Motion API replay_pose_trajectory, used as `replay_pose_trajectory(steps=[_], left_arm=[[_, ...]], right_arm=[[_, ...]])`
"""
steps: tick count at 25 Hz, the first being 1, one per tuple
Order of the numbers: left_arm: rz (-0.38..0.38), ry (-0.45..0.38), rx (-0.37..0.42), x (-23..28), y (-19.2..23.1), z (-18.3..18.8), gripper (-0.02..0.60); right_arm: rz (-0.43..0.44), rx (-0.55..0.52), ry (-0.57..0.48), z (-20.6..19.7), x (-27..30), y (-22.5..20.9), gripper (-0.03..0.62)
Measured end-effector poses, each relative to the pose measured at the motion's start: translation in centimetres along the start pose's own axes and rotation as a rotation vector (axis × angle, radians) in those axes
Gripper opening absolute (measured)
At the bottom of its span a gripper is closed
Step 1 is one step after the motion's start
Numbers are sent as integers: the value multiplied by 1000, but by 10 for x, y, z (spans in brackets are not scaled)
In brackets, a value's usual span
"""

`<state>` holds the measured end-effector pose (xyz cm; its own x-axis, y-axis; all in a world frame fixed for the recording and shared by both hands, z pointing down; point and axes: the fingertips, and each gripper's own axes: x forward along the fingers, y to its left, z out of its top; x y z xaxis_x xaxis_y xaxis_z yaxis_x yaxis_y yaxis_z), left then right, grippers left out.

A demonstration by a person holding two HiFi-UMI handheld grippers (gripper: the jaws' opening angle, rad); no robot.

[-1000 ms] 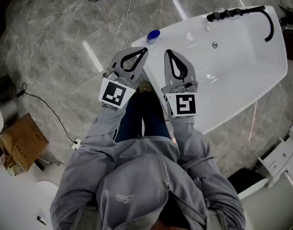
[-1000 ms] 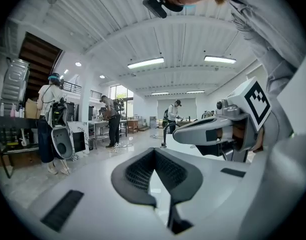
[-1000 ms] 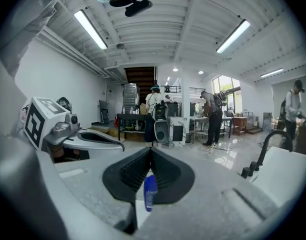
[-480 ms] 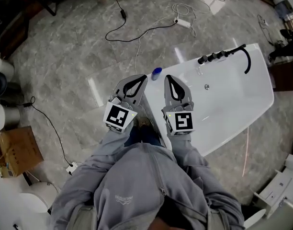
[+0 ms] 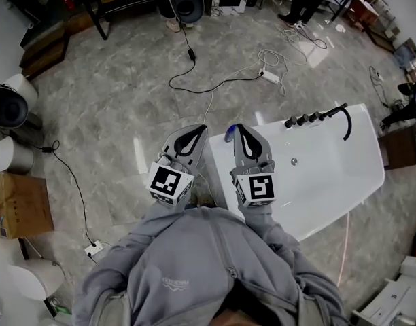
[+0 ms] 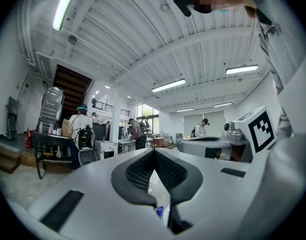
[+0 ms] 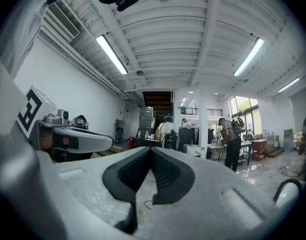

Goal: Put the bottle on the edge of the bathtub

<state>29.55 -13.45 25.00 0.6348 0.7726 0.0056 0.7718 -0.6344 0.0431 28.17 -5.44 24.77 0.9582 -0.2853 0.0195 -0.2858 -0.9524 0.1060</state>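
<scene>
Grey cloth of the person's hoodie [image 5: 187, 270] is carrying a small printed mark on the chest, too small to read. The marker cubes [image 5: 170, 183] are each showing a black-and-white square pattern without letters. A cardboard box [image 5: 18, 206] at the left is offering no writing that can be made out. The bottle [image 5: 228, 134] is showing only its blue cap; its body is hiding behind the tip of the right claw [image 5: 239, 129], so any label is staying out of sight. It is standing at the corner of the white bathtub [image 5: 317, 212], at the rim end away from the black tap fittings [image 5: 310, 119]. In the left gripper view the same blue cap [image 6: 159, 211] is peeking through the gap beneath the pads, small and low. The left claw [image 5: 202, 128] and the right claw are pointing level, side by side over the tub's corner, each with its jaws pressed together on nothing. Cables [image 5: 215, 83] are trailing across the grey marble floor [image 5: 113, 114].
</scene>
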Motion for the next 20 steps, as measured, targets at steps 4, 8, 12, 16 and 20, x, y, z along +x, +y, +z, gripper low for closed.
replay_pose_trajectory(steps=[4,8,12,16,20], left_arm=[[70,-36,-8,-21,8,14,6],[114,-51,-12,-38,11,22,6],[146,-60,-18,-48,11,27,6],[172,-64,-16,-54,9,32,6],[167,-59,11,-57,4,36,6]], right_arm=[[30,-25,-27,16,-5,14,5],[30,-17,-28,21,-14,22,5],[1,11,-29,24,-25,19,5],[-12,82,-29,30,-28,16,5],[-7,89,-26,34,-28,25,5]])
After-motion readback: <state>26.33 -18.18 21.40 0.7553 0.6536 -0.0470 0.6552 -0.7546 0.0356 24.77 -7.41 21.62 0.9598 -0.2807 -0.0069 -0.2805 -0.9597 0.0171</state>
